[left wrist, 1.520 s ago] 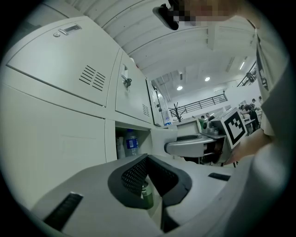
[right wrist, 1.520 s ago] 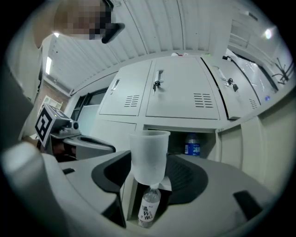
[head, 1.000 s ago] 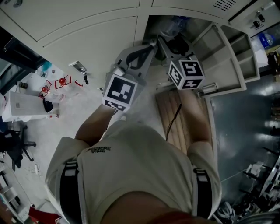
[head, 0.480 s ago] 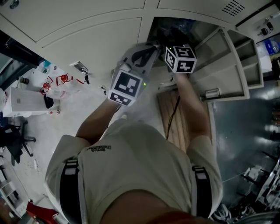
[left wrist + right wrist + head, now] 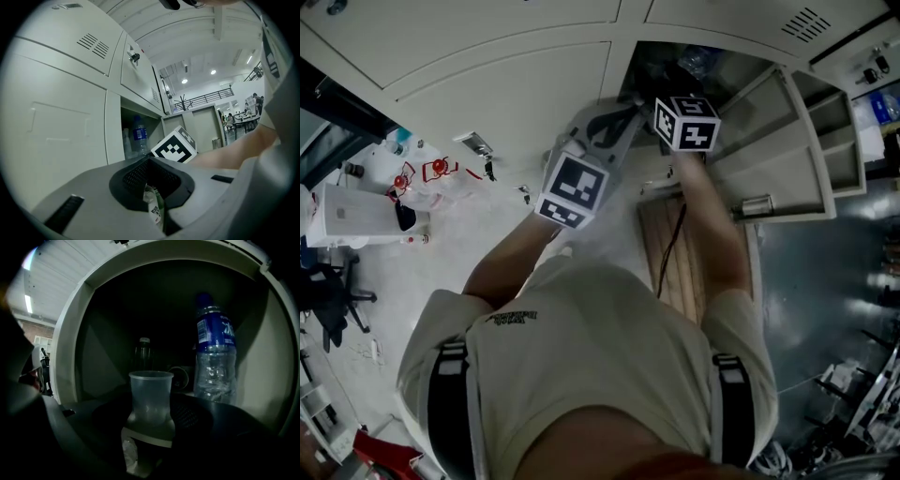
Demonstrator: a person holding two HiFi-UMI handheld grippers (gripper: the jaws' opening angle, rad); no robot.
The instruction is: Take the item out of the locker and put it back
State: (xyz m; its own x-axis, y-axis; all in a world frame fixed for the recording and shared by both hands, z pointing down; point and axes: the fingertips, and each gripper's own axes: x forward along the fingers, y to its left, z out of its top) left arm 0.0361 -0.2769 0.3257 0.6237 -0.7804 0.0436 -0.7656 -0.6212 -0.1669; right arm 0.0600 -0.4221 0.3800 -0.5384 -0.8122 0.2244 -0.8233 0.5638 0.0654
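A clear plastic cup (image 5: pixel 150 397) stands upright on the locker shelf, between the jaws of my right gripper (image 5: pixel 151 423). Those jaws have just been opening and the pads stand apart from the cup. Right of it is a blue-labelled water bottle (image 5: pixel 214 352), with a dark bottle (image 5: pixel 143 352) behind. In the head view the right gripper's marker cube (image 5: pixel 686 122) sits at the mouth of the open locker (image 5: pixel 675 61). My left gripper (image 5: pixel 622 101) hovers level just left of that opening, jaws together. A white and green scrap (image 5: pixel 155 209) shows low in its gap.
The locker door (image 5: pixel 797 141) hangs open to the right. Shut locker doors (image 5: pixel 487 84) run to the left. A wooden board (image 5: pixel 675 253) lies on the floor below the opening. A white box (image 5: pixel 352 220) and red items (image 5: pixel 436 171) sit far left.
The right gripper has gone forward and down into the locker opening, its cube now at the opening's mouth. The left gripper has shifted only slightly.
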